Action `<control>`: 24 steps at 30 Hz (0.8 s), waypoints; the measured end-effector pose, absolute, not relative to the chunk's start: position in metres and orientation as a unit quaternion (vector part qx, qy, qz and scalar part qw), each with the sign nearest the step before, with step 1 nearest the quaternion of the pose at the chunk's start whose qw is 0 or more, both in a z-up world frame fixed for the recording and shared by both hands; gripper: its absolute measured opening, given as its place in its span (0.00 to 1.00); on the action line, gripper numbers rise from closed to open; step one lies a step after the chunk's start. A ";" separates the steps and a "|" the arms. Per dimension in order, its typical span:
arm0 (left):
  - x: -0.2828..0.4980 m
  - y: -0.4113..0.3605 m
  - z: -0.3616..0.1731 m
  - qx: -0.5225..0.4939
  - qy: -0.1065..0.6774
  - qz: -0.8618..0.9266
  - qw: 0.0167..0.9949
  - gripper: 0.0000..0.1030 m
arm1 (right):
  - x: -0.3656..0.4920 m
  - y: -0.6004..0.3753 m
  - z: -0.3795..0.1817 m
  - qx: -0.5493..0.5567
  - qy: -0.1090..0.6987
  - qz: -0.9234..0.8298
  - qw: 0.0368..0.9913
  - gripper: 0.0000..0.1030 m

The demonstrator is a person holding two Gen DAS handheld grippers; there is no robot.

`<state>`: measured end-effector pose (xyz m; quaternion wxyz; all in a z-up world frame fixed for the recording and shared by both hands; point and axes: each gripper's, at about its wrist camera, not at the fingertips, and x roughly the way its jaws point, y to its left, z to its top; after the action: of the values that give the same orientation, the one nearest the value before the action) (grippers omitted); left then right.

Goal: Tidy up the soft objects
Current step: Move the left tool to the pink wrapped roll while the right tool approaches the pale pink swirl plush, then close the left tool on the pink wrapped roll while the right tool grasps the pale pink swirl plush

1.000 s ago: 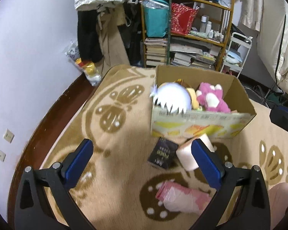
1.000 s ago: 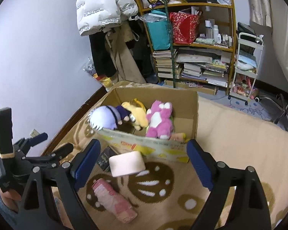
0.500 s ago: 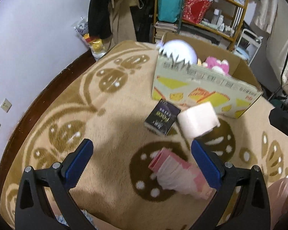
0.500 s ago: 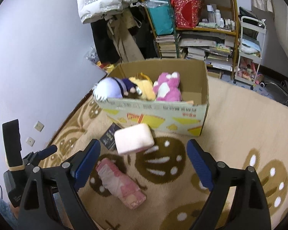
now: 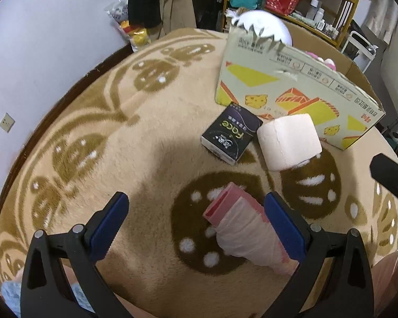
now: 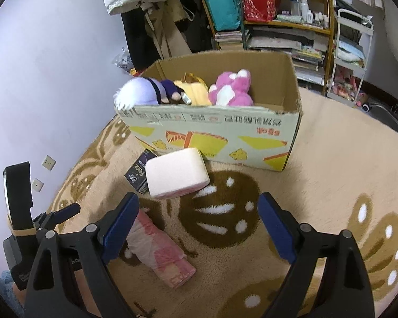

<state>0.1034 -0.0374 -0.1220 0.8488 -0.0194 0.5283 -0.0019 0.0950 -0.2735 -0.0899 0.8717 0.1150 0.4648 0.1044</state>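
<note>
A cardboard box (image 6: 220,135) (image 5: 291,79) on the rug holds a white-haired plush (image 6: 138,92) (image 5: 262,26), a yellow plush (image 6: 193,90) and a pink plush (image 6: 230,90). In front of it lie a pale pink toilet roll (image 5: 289,140) (image 6: 176,173), a black tissue pack (image 5: 230,132) (image 6: 138,172) and a pink wrapped tissue packet (image 5: 246,230) (image 6: 159,249). My left gripper (image 5: 196,228) is open and low over the rug, with the pink packet against its right finger (image 5: 284,228). My right gripper (image 6: 199,228) is open above the rug, nothing between its fingers.
The beige rug with brown leaf patterns (image 5: 98,122) runs to a wooden floor edge and a lilac wall (image 5: 26,53) on the left. Shelves with books and bags (image 6: 268,13), hanging coats (image 6: 146,13) and a white cart (image 6: 350,47) stand behind the box.
The left gripper has dropped down and forward toward the pink packet, which now sits by its right finger. The right gripper has come lower and closer to the rug items.
</note>
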 end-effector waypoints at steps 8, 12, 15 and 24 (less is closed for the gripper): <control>0.109 -0.048 -0.142 -0.015 0.546 -0.006 0.837 0.98 | 0.107 -0.268 -0.106 0.108 0.474 0.110 0.867 0.92; 0.111 -0.057 -0.153 -0.006 0.559 -0.012 0.829 0.98 | 0.113 -0.270 -0.114 0.109 0.479 0.107 0.865 0.92; 0.112 -0.063 -0.158 -0.005 0.566 -0.015 0.825 0.98 | 0.118 -0.272 -0.120 0.111 0.483 0.108 0.862 0.92; 0.115 -0.074 -0.171 -0.010 0.580 -0.015 0.814 0.98 | 0.131 -0.269 -0.128 0.115 0.476 0.120 0.864 0.92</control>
<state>0.1155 -0.0741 -0.1715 0.8144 -0.0100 0.5800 -0.0151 0.1310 -0.2691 -0.1279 0.8636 0.1147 0.4760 0.1203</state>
